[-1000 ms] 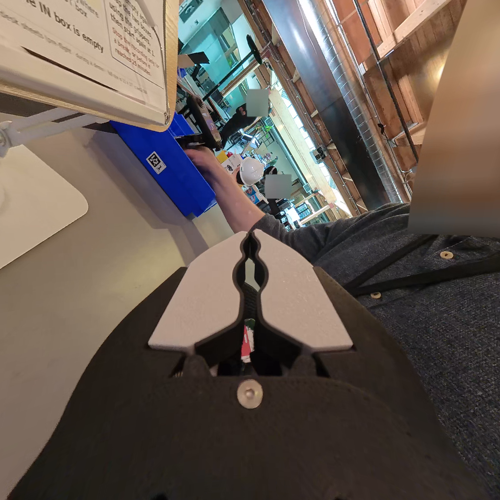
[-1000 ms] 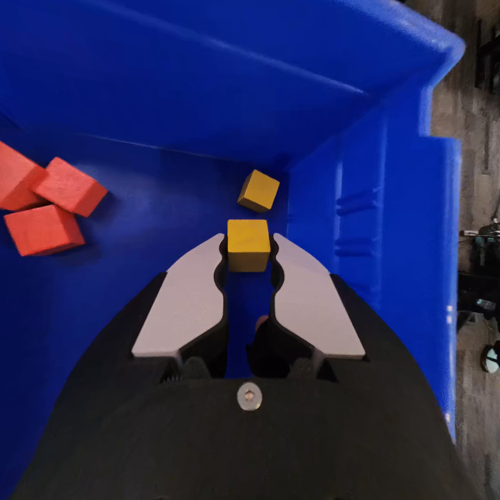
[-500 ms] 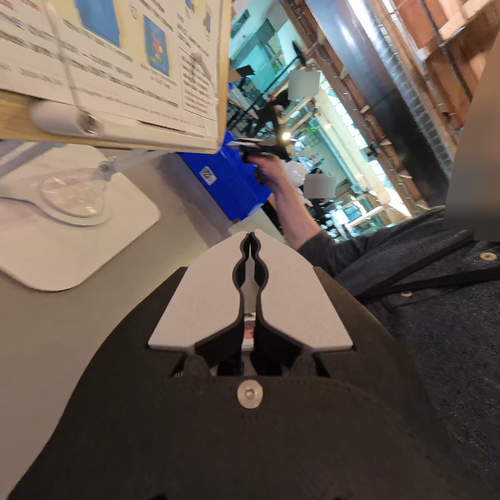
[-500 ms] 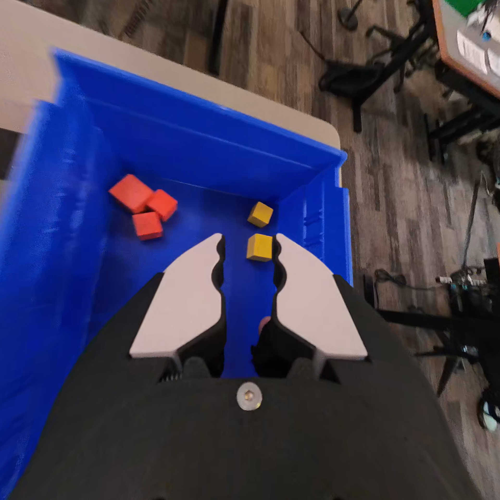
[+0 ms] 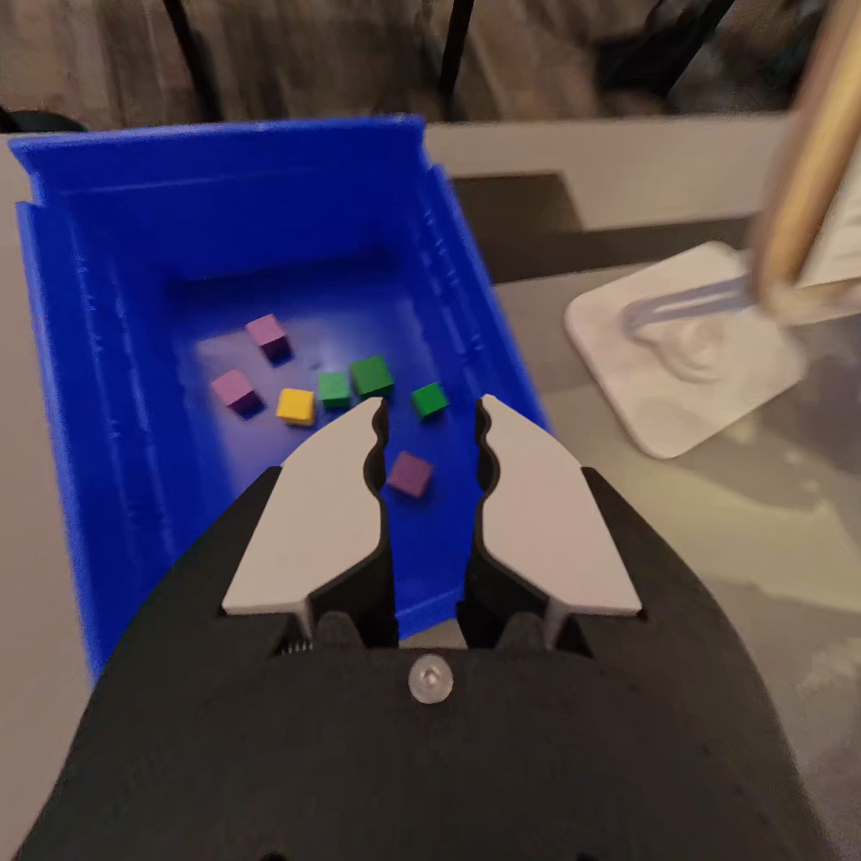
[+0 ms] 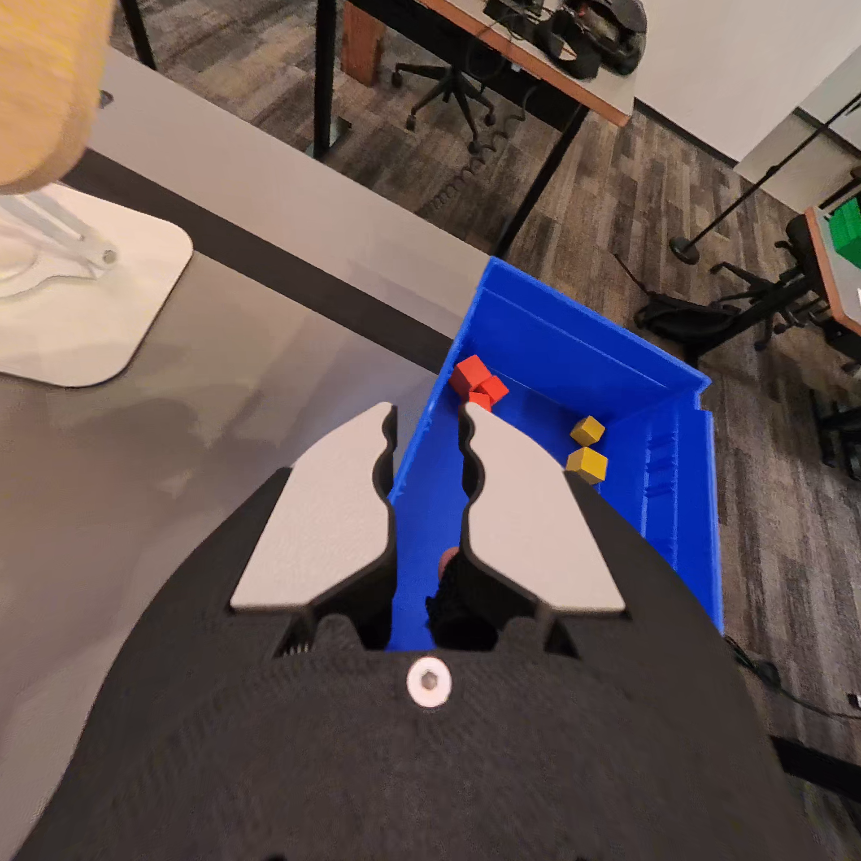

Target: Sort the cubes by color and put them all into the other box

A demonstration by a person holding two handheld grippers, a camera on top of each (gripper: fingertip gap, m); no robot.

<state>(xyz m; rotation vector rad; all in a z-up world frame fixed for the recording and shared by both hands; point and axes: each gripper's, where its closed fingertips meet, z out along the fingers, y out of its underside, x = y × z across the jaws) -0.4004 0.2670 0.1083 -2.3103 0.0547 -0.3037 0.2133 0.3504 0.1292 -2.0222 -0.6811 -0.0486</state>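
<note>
My left gripper point(image 5: 431, 410) is open and empty above a blue bin point(image 5: 116, 372). On that bin's floor lie three green cubes point(image 5: 371, 375), three purple cubes point(image 5: 266, 330) and one yellow cube point(image 5: 295, 405). One purple cube point(image 5: 410, 473) shows between my fingers, but it lies on the floor well below them. My right gripper point(image 6: 428, 410) is open and empty above the left wall of the other blue bin point(image 6: 582, 345). That bin holds three red cubes point(image 6: 470, 372) in its far left corner and two yellow cubes point(image 6: 588, 462) at its right side.
A white stand base point(image 5: 675, 354) with a tan board point(image 5: 801, 153) above it stands on the grey table between the bins; it also shows in the right wrist view point(image 6: 79, 298). A dark strip point(image 6: 279, 270) crosses the table. Chairs and desks stand on the floor beyond.
My left gripper swung from facing the person to above the bin of mixed cubes and opened. My right gripper left the yellow cube in its bin, rose and shifted left.
</note>
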